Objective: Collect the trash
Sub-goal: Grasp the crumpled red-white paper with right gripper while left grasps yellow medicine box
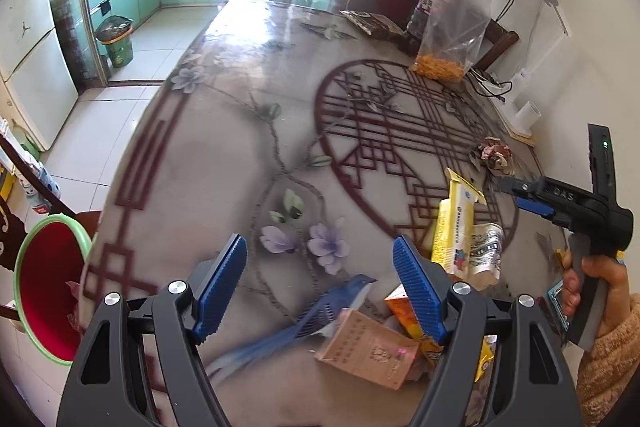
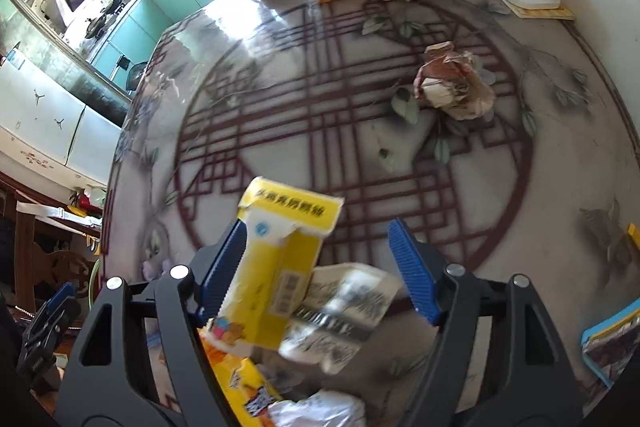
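A glossy bench printed with a dark red lattice circle stands beside a teal-cabinet kitchen. Trash lies at the circle's near edge: a yellow carton against a crushed paper cup, and a crumpled paper ball inside the circle. The left gripper and right gripper both gape wide, holding nothing. A red basin sits off the bench's left edge.

Patterned table, snack bag, perhaps a fridge
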Motion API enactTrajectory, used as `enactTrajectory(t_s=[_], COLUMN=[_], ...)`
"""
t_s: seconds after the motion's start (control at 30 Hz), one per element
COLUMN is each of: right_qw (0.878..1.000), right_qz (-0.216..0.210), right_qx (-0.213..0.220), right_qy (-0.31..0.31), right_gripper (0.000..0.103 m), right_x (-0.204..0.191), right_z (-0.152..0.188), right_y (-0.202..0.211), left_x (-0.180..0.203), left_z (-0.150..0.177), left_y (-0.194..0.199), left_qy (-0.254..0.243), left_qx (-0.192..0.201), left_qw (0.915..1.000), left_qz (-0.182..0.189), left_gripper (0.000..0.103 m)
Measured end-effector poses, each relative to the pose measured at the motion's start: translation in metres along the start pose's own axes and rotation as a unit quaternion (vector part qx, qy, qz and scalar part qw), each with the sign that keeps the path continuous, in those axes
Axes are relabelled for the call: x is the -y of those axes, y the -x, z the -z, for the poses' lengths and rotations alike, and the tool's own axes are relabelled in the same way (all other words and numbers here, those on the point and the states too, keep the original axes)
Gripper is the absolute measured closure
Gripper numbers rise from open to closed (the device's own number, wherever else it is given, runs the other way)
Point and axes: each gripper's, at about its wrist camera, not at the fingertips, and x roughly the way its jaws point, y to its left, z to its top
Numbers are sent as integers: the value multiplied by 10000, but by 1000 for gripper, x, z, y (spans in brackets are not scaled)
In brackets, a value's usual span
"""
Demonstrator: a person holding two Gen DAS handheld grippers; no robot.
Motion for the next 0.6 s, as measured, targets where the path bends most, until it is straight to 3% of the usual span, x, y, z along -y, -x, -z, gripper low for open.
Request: enactTrajectory(t_s=[0.27, 0.6], right_qw=[9967, 9960], right_qz=[680, 803], right_qx=[308, 60], right_qy=[-316, -384], right_gripper=[31, 32], right_x=[61, 93], right_z=[-51, -92], right_y=[-14, -70], left_x=[46, 95], left_z=[-7, -27], left_y=[-24, -77], left_qy=[-536, -1145], left_qx=[-323, -963], left_qw=[9978, 9871], left_qz=[225, 564], left_gripper=[31, 31])
